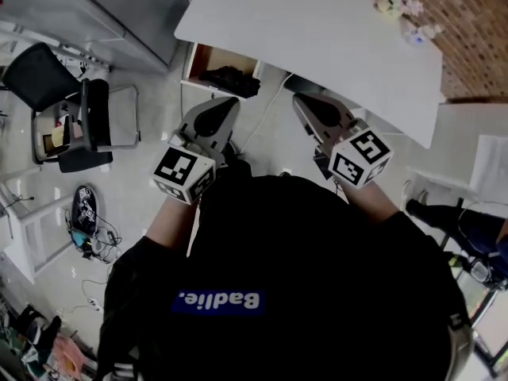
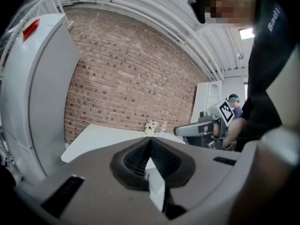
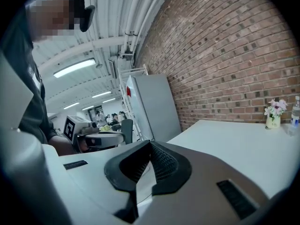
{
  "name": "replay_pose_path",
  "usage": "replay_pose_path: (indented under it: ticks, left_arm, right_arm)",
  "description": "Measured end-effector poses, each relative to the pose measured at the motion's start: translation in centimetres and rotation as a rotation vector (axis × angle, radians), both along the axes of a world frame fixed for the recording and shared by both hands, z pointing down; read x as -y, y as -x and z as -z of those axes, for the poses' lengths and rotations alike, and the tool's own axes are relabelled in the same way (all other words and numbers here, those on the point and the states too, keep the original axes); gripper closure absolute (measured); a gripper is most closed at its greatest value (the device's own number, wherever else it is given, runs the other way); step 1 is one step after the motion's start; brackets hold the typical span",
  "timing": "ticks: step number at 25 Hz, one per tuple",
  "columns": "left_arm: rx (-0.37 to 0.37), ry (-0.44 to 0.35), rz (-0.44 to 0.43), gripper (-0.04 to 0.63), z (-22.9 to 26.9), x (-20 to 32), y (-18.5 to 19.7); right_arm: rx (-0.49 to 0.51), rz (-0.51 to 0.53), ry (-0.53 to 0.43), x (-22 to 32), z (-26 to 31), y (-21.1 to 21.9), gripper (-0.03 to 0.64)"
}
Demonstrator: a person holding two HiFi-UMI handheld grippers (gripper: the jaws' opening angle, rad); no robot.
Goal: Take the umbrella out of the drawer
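Observation:
In the head view a black folded umbrella (image 1: 230, 80) lies in an open wood-lined drawer (image 1: 203, 57) under the near left edge of a white table (image 1: 317, 30). My left gripper (image 1: 228, 103) is shut and empty. It hangs in the air just short of the drawer, below and slightly right of the umbrella. My right gripper (image 1: 299, 98) is also shut with nothing in it, level with the left one, in front of the table edge. The left gripper (image 2: 150, 139) view and the right gripper (image 3: 150, 143) view show closed jaws over the tabletop, not the drawer.
A black office chair (image 1: 48, 86) and a grey cabinet (image 1: 119, 6) stand to the left. Cables and gear (image 1: 87, 217) lie on the floor at the lower left. A small flower vase (image 1: 394, 2) and a bottle (image 1: 418, 32) sit at the table's far edge by the brick wall (image 2: 126, 78).

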State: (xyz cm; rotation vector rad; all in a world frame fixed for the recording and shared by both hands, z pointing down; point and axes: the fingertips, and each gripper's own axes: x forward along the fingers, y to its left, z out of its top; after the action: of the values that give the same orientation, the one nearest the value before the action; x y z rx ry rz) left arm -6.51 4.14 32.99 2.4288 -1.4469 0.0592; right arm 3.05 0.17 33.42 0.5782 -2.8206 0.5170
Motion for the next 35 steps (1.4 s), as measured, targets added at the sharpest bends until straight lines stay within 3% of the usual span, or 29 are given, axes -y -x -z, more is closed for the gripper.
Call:
replay_pose_path:
  ticks: [5, 10, 16, 23, 30, 35]
  left_arm:
    - [0.057, 0.029, -0.049, 0.594, -3.3, 2.5, 5.3]
    - [0.174, 0.047, -0.147, 0.594, -6.7, 4.7, 7.8]
    - [0.371, 0.115, -0.246, 0.584, -13.9, 6.6, 8.4]
    - [0.493, 0.219, -0.340, 0.566, -22.5, 9.1, 7.5]
    - [0.668, 0.318, -0.417, 0.502, -31.2, 12.2, 8.2]
    - [0.717, 0.374, -0.450, 0.468, -35.9, 14.0, 8.8]
  right_arm:
    - [-0.034, -0.050, 0.006, 1.5, -0.4, 4.2, 0.588]
    - [-0.058, -0.100, 0.008, 2.7, -1.1, 6.1, 0.588]
    - [-0.070, -0.165, 0.025, 4.2, -2.6, 5.6, 0.588]
    - [-0.069, -0.202, 0.073, 6.0, -4.8, 4.1, 0.588]
    - [-0.100, -0.232, 0.126, 7.9, -7.2, 2.1, 0.588]
    - [-0.107, -0.252, 0.168, 8.3, -8.1, 1.2, 0.588]
